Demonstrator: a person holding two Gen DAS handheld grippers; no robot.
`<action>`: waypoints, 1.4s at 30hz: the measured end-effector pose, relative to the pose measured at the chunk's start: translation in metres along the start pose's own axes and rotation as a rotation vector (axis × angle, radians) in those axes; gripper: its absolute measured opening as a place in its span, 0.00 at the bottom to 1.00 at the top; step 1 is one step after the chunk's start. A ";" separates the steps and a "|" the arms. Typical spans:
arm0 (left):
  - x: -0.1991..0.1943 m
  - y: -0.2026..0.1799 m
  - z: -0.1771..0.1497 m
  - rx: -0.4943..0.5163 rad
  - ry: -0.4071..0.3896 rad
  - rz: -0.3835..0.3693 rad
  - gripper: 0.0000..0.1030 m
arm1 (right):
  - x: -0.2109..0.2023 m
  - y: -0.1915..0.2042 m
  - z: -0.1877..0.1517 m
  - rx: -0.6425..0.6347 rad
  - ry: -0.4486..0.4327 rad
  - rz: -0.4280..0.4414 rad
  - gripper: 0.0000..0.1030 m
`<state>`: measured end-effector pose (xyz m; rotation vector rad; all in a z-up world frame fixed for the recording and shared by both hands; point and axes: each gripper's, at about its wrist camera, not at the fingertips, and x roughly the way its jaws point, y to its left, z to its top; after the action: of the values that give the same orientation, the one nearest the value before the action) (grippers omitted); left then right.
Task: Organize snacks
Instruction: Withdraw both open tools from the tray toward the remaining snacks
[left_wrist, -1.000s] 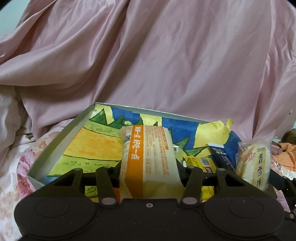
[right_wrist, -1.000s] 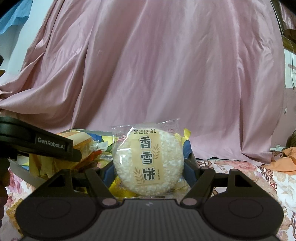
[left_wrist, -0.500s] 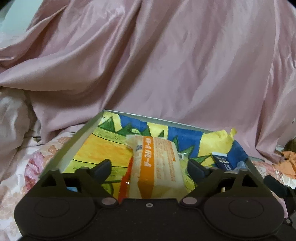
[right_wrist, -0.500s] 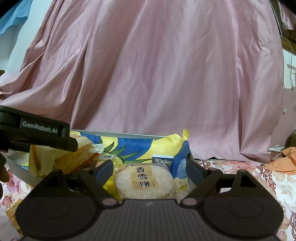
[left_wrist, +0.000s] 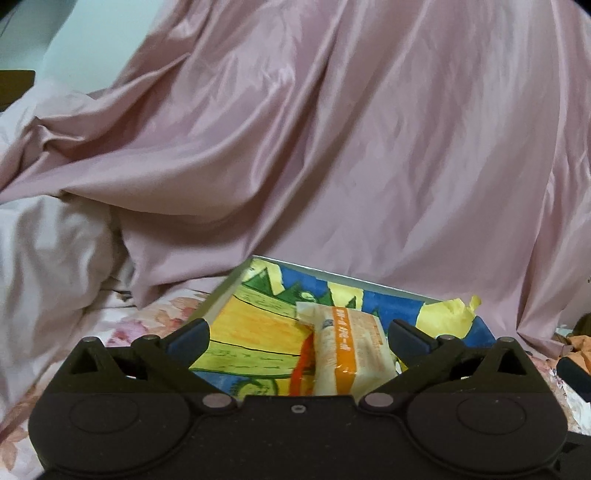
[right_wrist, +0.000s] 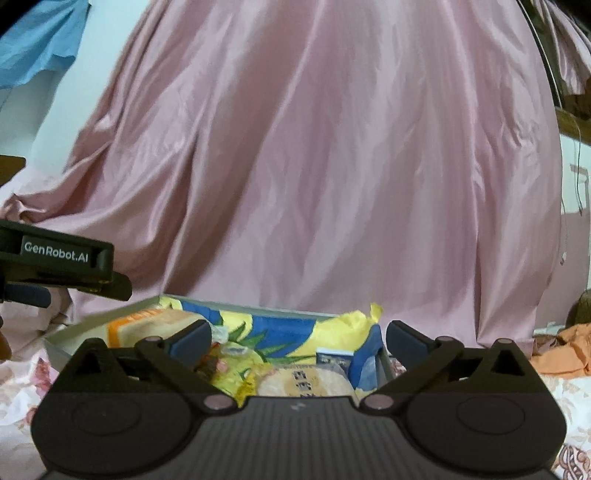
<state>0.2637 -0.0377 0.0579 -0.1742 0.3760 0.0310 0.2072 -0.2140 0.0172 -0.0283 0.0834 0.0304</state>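
Observation:
A shallow box (left_wrist: 373, 287) with a yellow, blue and green painted lining lies on the bed. In it rests an orange-and-white bread packet (left_wrist: 351, 350), below and between the fingers of my left gripper (left_wrist: 297, 338), which stands open and empty. In the right wrist view the same box (right_wrist: 258, 308) holds a round rice cracker packet (right_wrist: 306, 382), the bread packet (right_wrist: 147, 325), a small blue packet (right_wrist: 332, 360) and yellow wrappers (right_wrist: 236, 365). My right gripper (right_wrist: 298, 338) is open above the rice cracker, holding nothing. The left gripper's body (right_wrist: 59, 258) shows at the left.
Pink satin cloth (left_wrist: 332, 147) is draped high behind the box. A floral bedsheet (left_wrist: 140, 325) lies under it, with a pale quilt (left_wrist: 48, 251) at the left. Orange cloth (right_wrist: 569, 350) sits at the right edge.
Both grippers have opened and let go: the bread packet and the rice cracker packet now lie in the box. Both grippers have drawn back and lifted from the box.

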 end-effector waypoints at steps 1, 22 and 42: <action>-0.005 0.002 -0.001 -0.002 -0.007 0.002 0.99 | -0.003 0.001 0.002 -0.003 -0.008 0.001 1.00; -0.086 0.043 -0.027 0.044 -0.008 0.004 0.99 | -0.076 0.029 0.007 -0.089 -0.081 0.050 1.00; -0.135 0.088 -0.072 0.144 0.129 -0.014 0.99 | -0.133 0.070 -0.007 -0.223 0.012 0.185 1.00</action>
<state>0.1062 0.0366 0.0272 -0.0361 0.5039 -0.0215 0.0716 -0.1478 0.0191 -0.2438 0.0938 0.2247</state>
